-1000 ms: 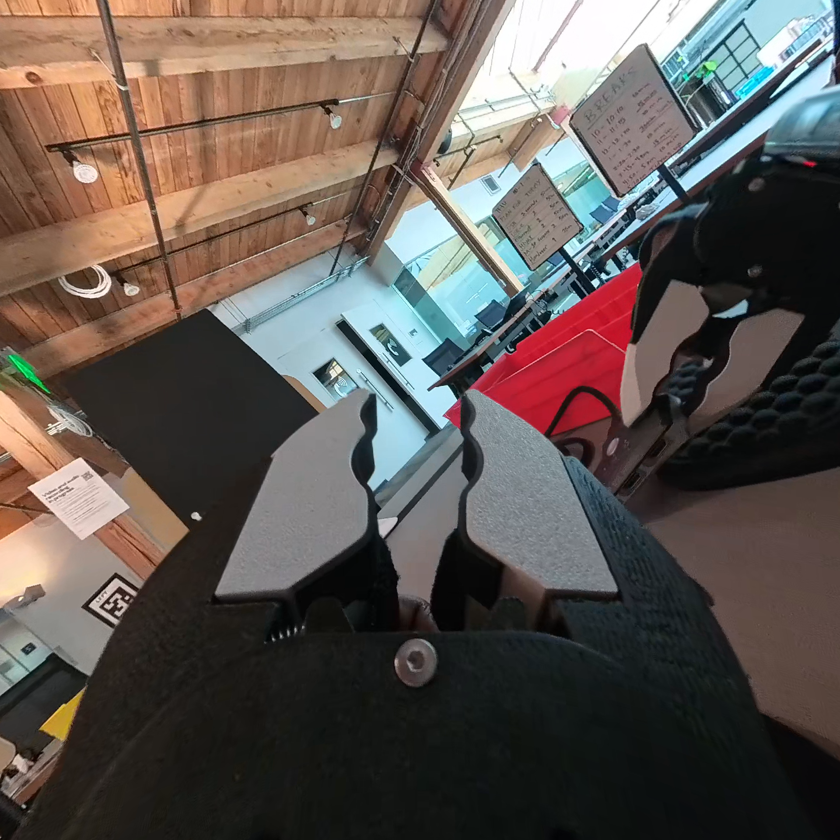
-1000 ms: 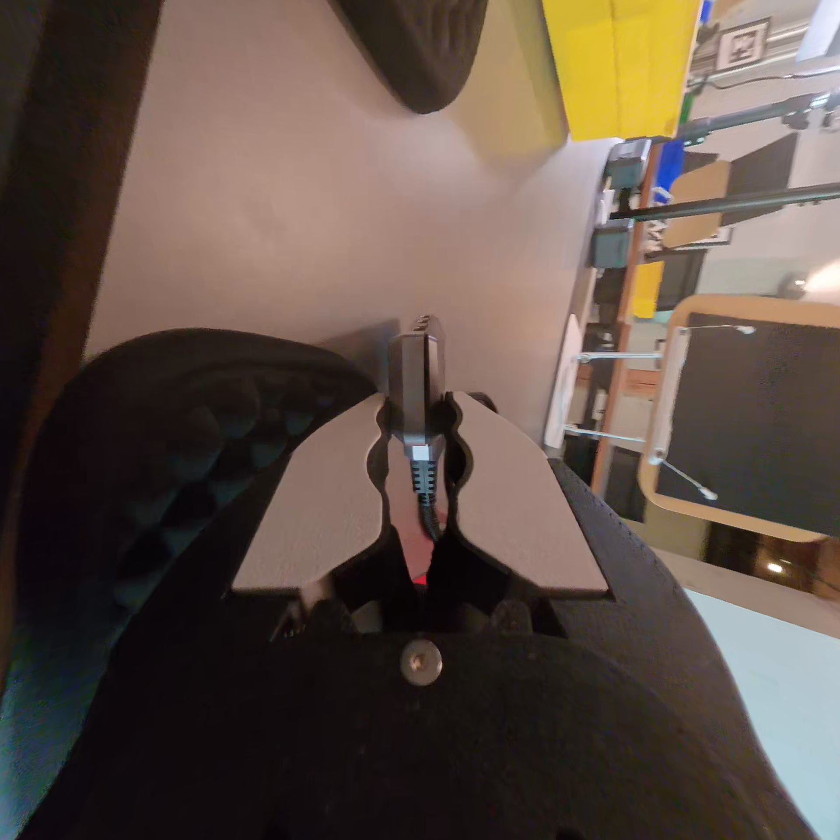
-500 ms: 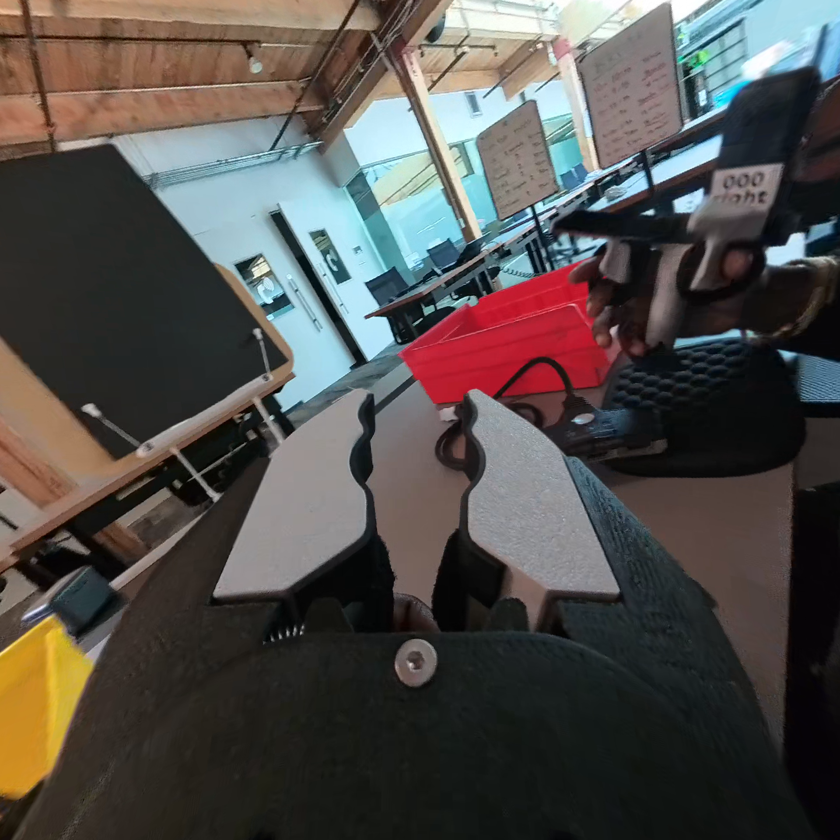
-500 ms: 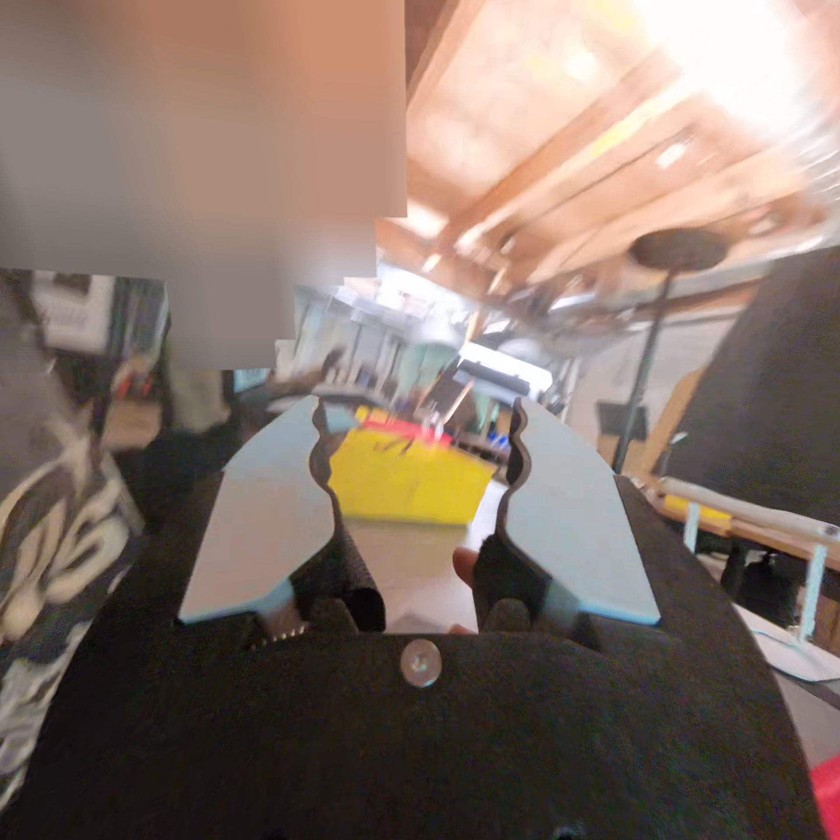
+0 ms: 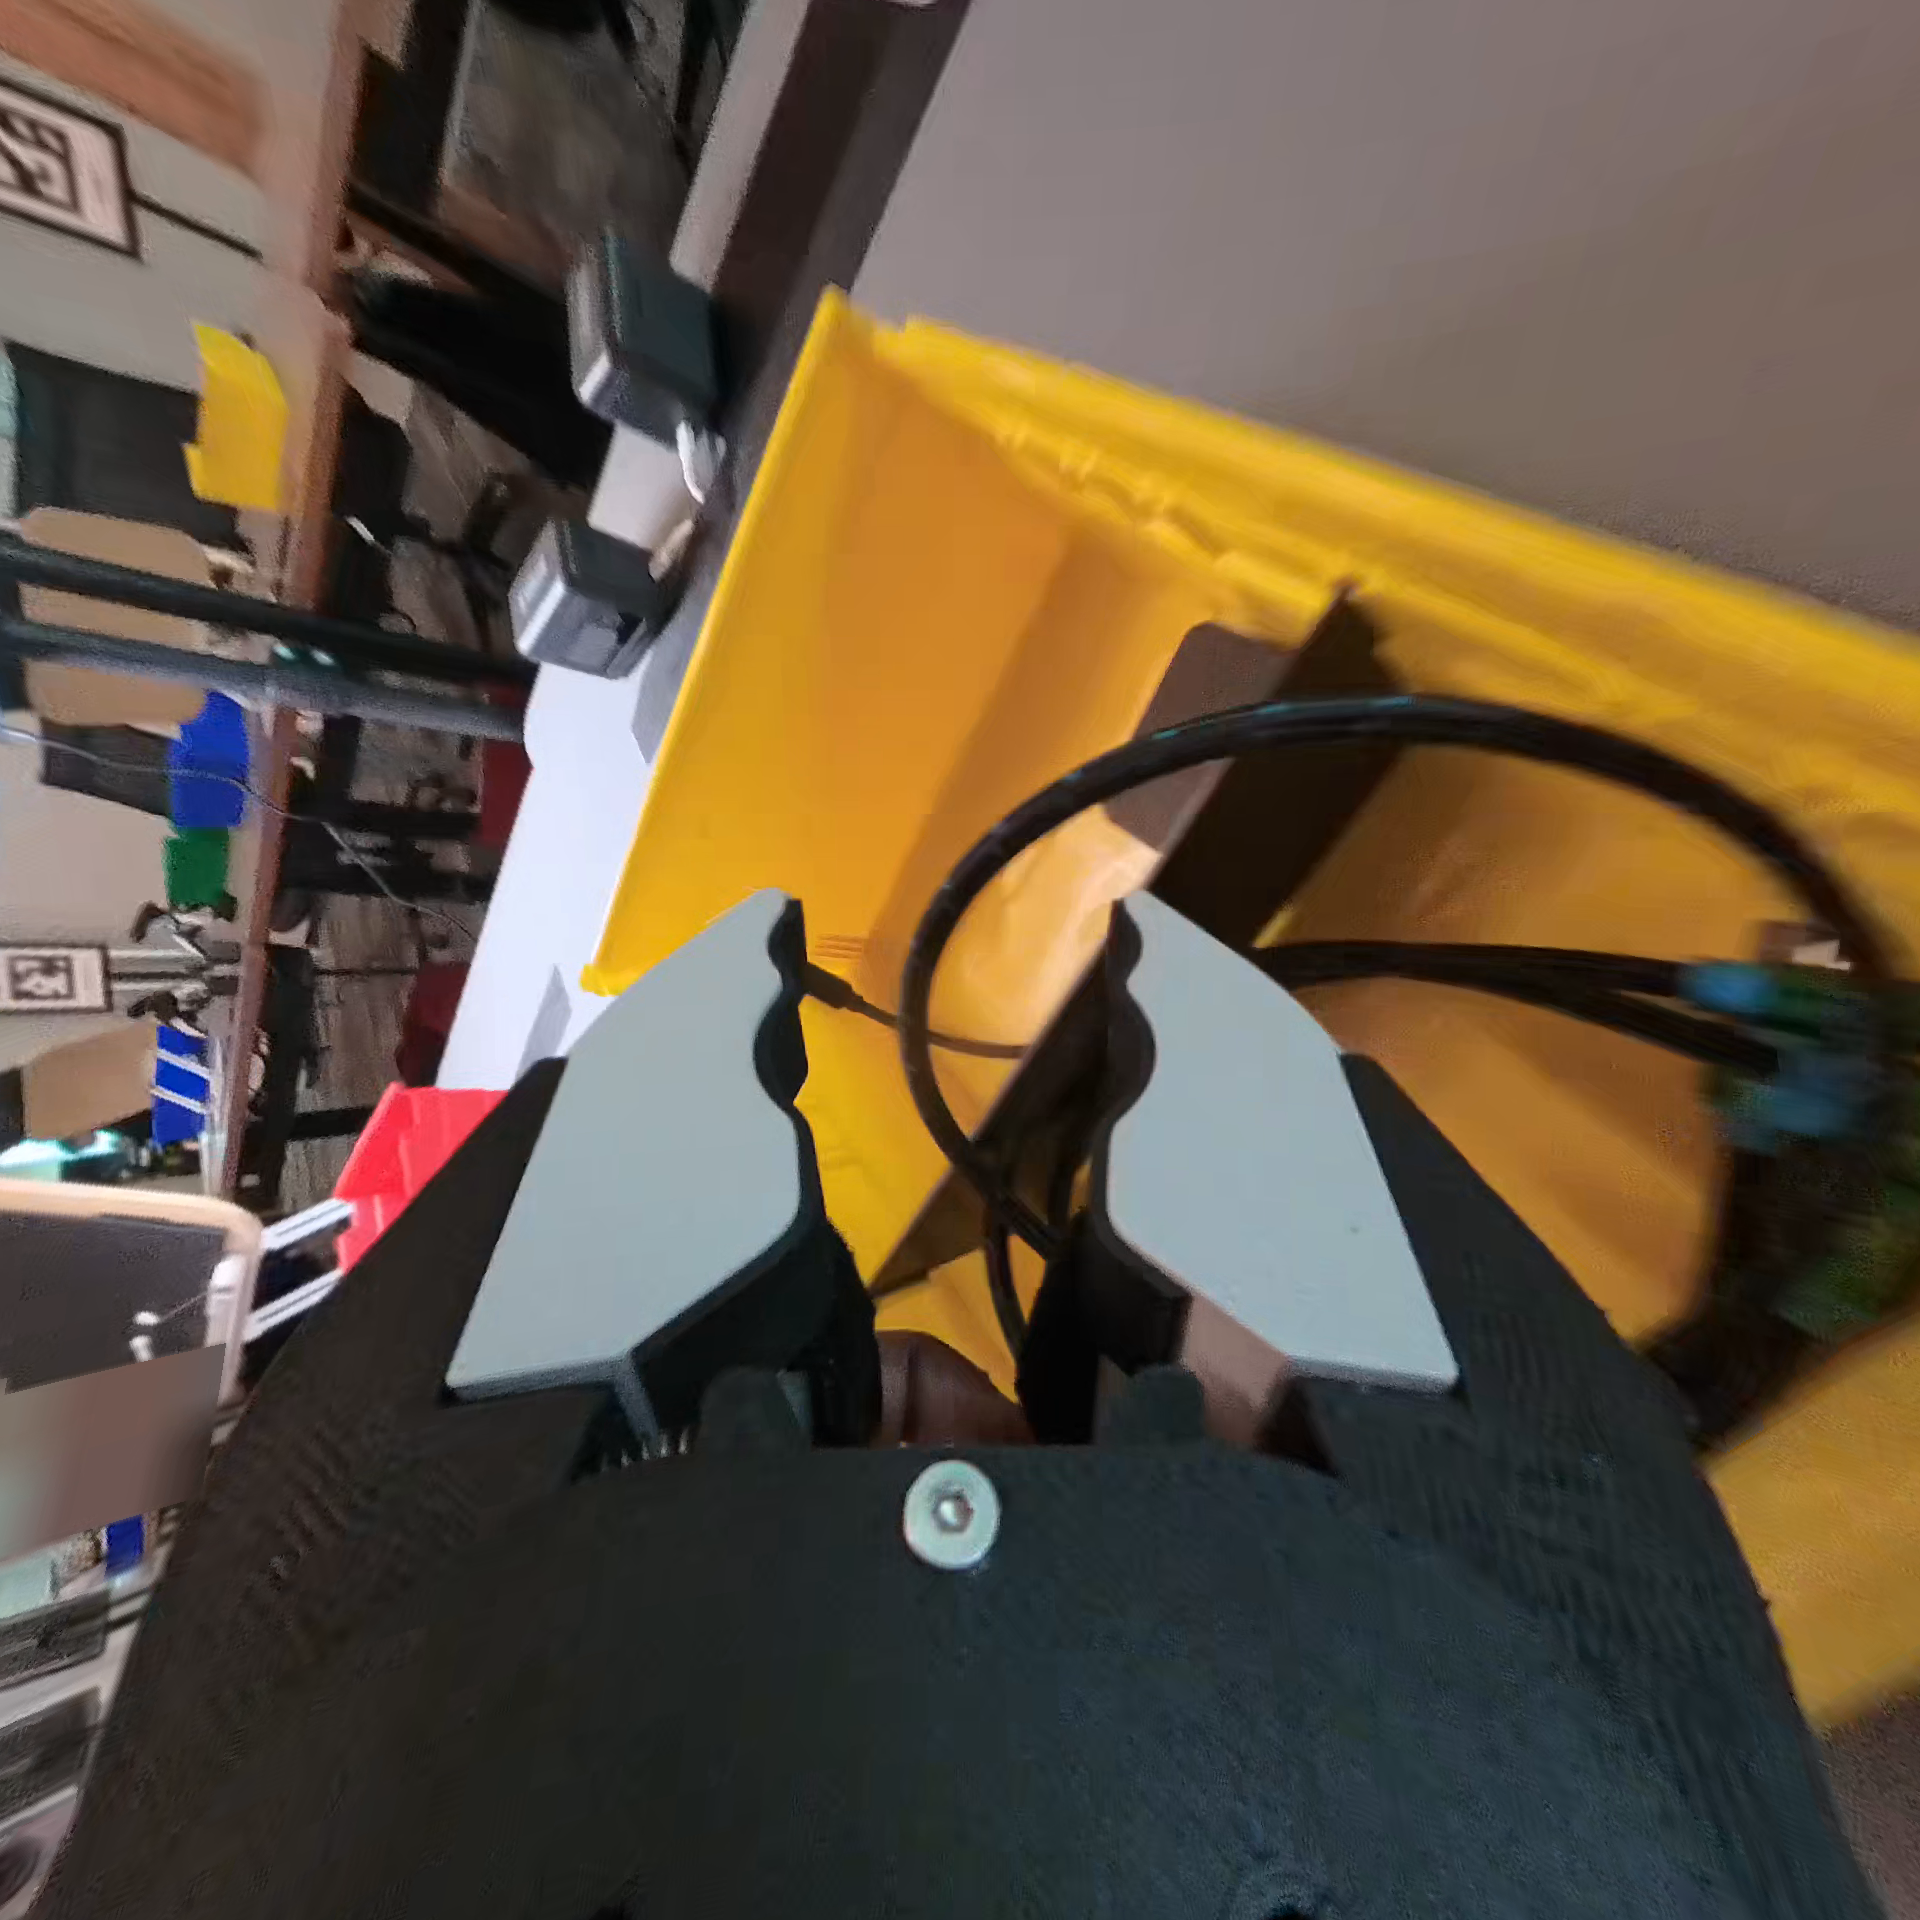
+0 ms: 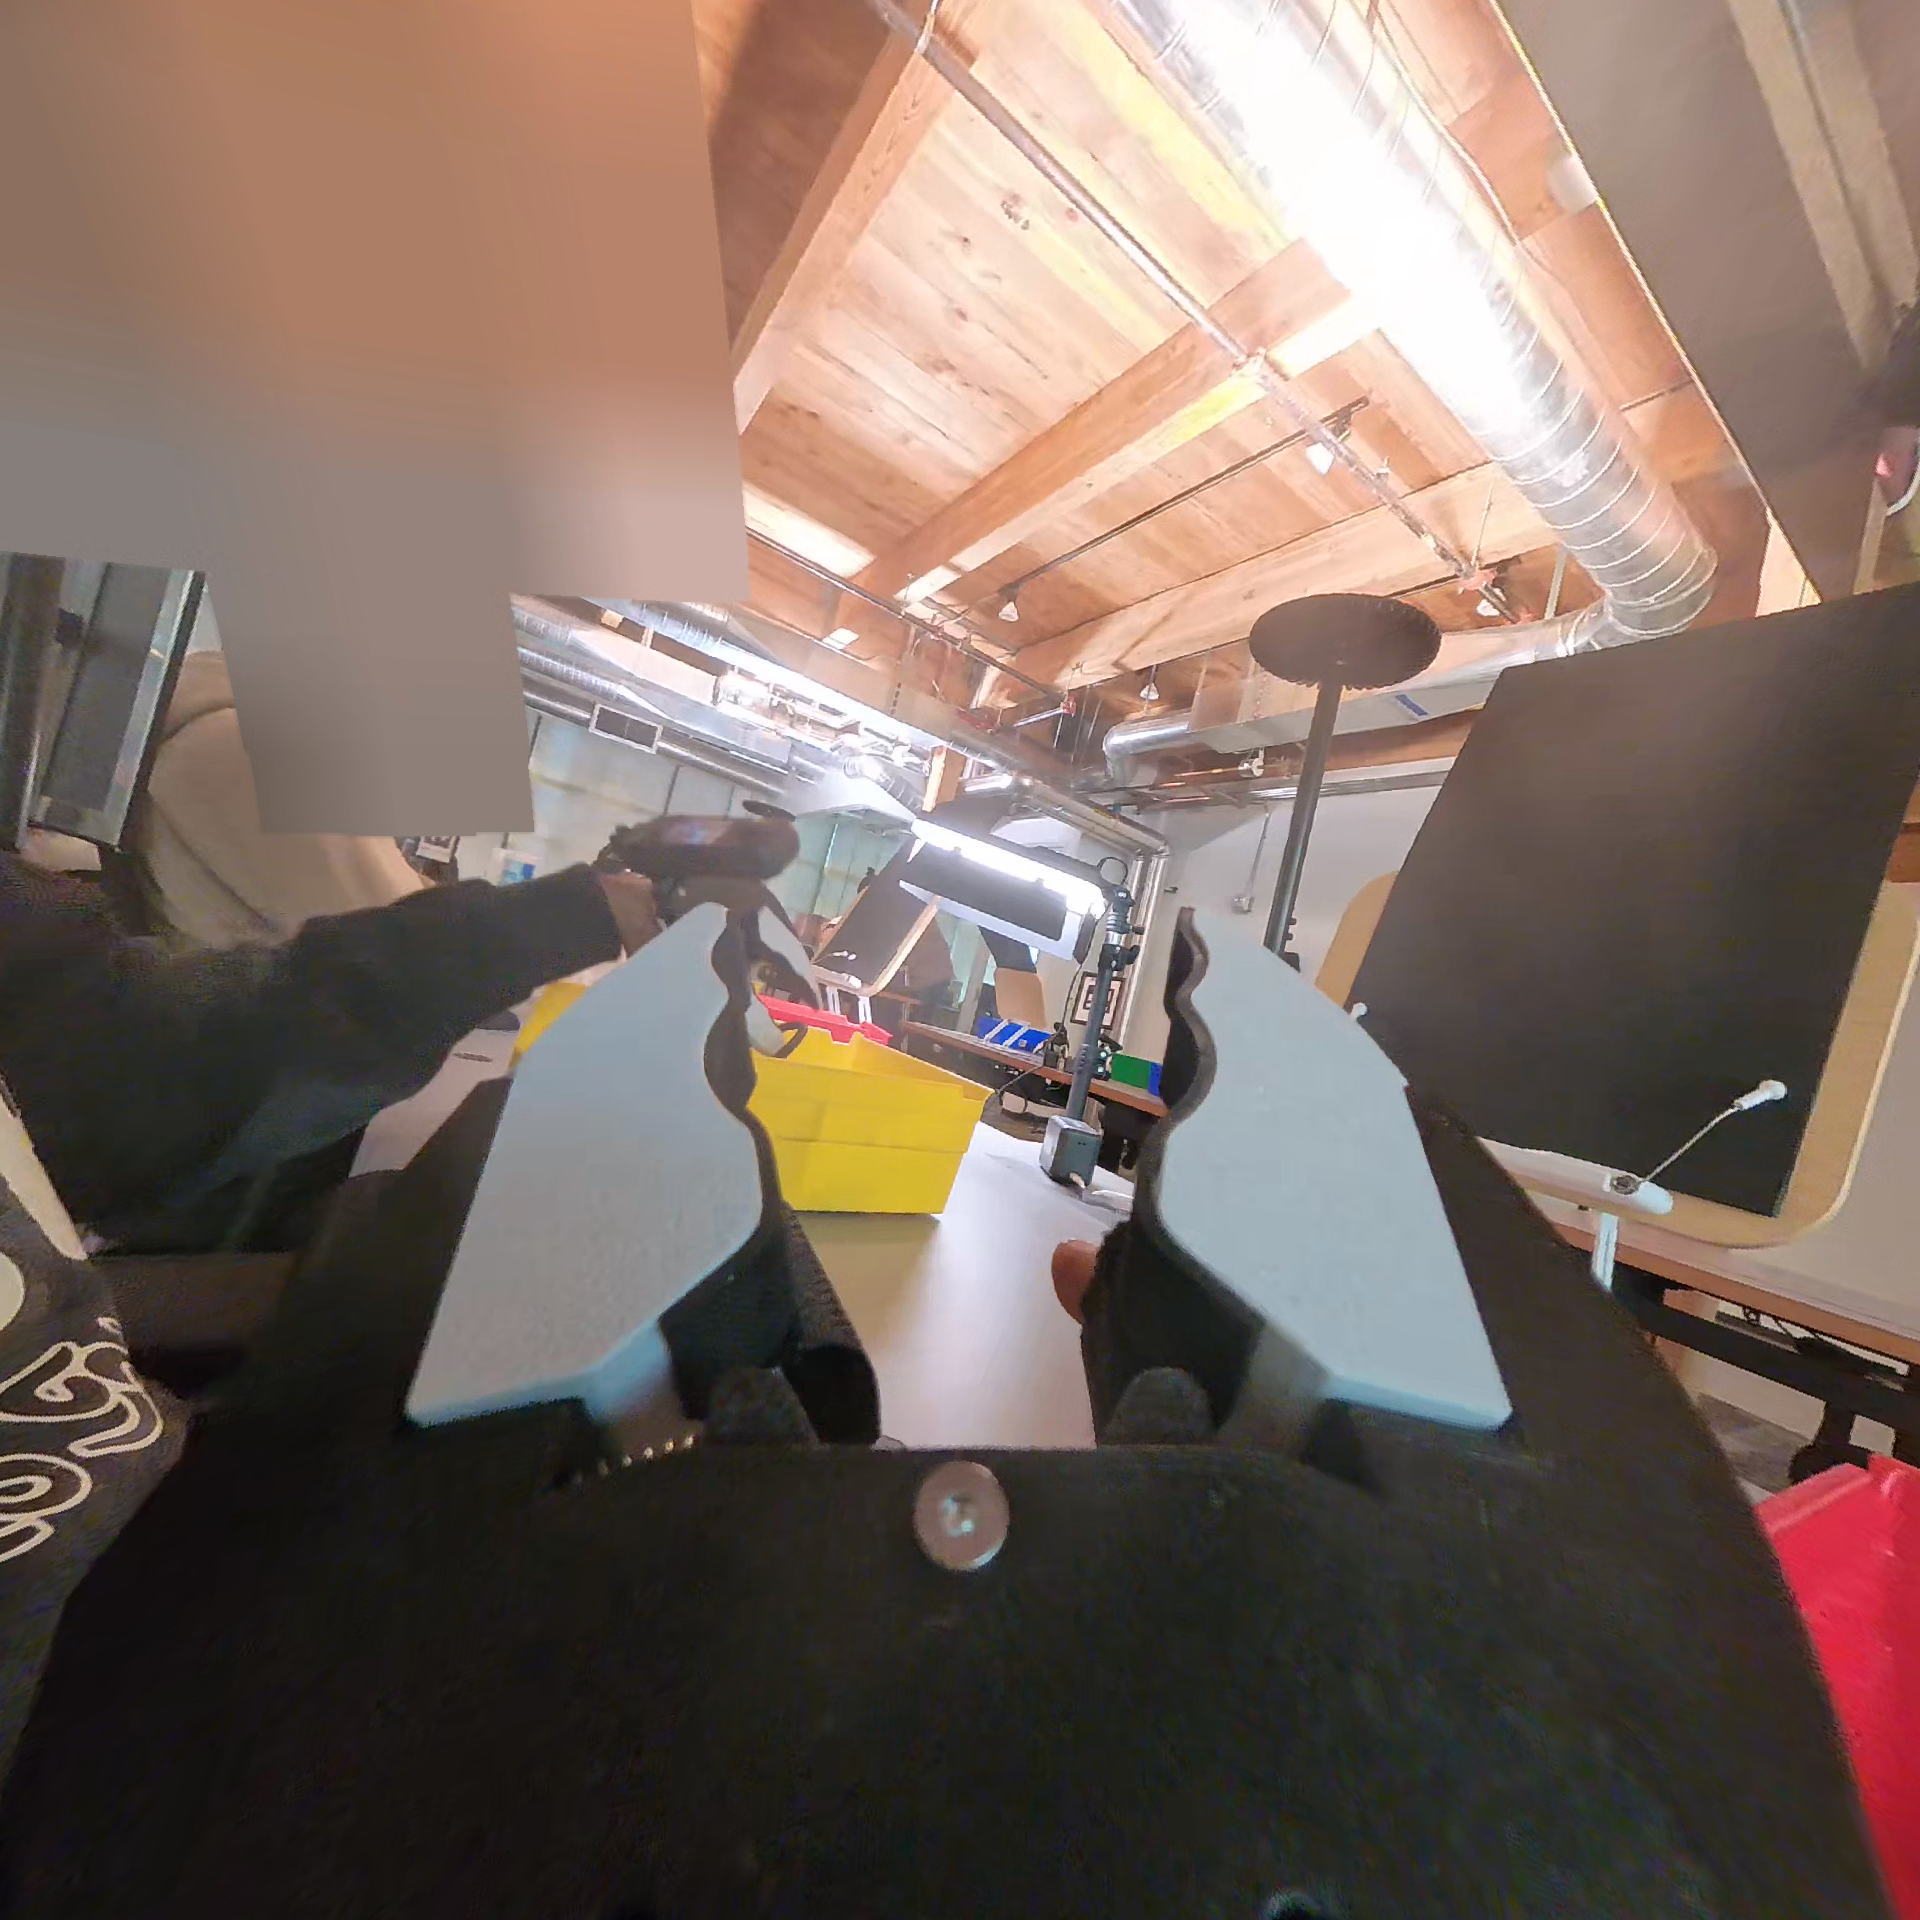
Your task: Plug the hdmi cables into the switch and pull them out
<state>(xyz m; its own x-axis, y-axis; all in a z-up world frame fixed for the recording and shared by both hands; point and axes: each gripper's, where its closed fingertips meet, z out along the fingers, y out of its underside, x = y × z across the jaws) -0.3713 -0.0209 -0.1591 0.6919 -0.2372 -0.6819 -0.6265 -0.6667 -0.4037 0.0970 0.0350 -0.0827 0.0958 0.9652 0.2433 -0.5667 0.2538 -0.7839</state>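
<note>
My left gripper (image 5: pixel 951 914) is open and empty. It hangs over a yellow bin (image 5: pixel 1143 395) and points down into it. Black cables (image 5: pixel 1351 717) loop inside the bin, one passing under the gap between my fingers. A blurred green and blue part (image 5: pixel 1818 1091) sits at the cables' right end. My right gripper (image 6: pixel 951 925) is open and empty, and points up across the room. In the right wrist view the left gripper (image 6: pixel 774 987) shows far off over the yellow bin (image 6: pixel 873 1132), held by a hand in a dark sleeve. No switch shows in either view.
A dark divider (image 5: pixel 1247 852) crosses the bin's inside. The grey table (image 5: pixel 1455 208) lies beyond the bin. A red bin (image 6: pixel 1849 1558) sits at my right gripper's lower right. A black board (image 6: pixel 1662 883) and a light stand (image 6: pixel 1309 831) stand behind the table.
My right gripper let go of the grey device it held, opened and swung up off the table. My left gripper swung down from the ceiling view to the yellow bin and opened wider.
</note>
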